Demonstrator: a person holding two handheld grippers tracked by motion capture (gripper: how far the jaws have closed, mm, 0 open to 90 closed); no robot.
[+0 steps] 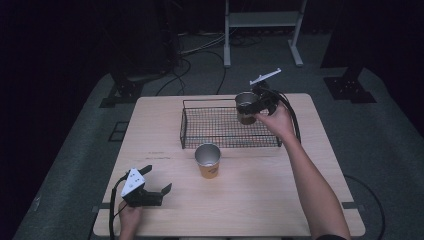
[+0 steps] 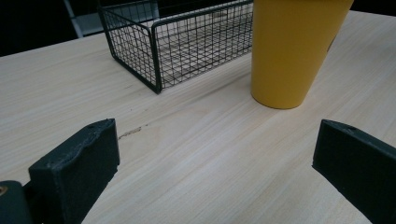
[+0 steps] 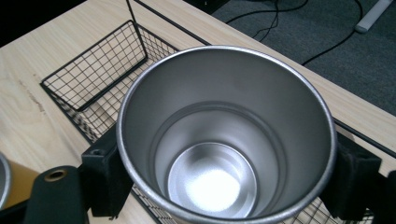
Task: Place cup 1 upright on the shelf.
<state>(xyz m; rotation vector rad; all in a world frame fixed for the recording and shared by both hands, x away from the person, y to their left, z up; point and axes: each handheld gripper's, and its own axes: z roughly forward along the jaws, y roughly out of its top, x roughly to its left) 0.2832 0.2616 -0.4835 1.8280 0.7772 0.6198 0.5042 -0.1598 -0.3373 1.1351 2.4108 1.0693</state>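
Note:
A black wire basket (image 1: 220, 127) sits at the back middle of the wooden table (image 1: 165, 125). My right gripper (image 1: 251, 108) is shut on a steel-lined cup (image 1: 245, 107), held upright over the basket's right end; in the right gripper view the cup (image 3: 226, 135) shows its empty silver inside, a black jaw on either side of it and the basket (image 3: 100, 70) below. A second cup (image 1: 207, 160), yellow outside and steel inside, stands on the table in front of the basket. My left gripper (image 1: 157, 180) rests open near the front left, facing the yellow cup (image 2: 292, 46) and basket (image 2: 177, 42).
Dark grey floor surrounds the table, with cables (image 1: 200, 55) and a white metal stand (image 1: 262, 30) behind it. The person's right forearm (image 1: 312, 185) crosses the table's right side. Bare wood lies between the left gripper and the yellow cup.

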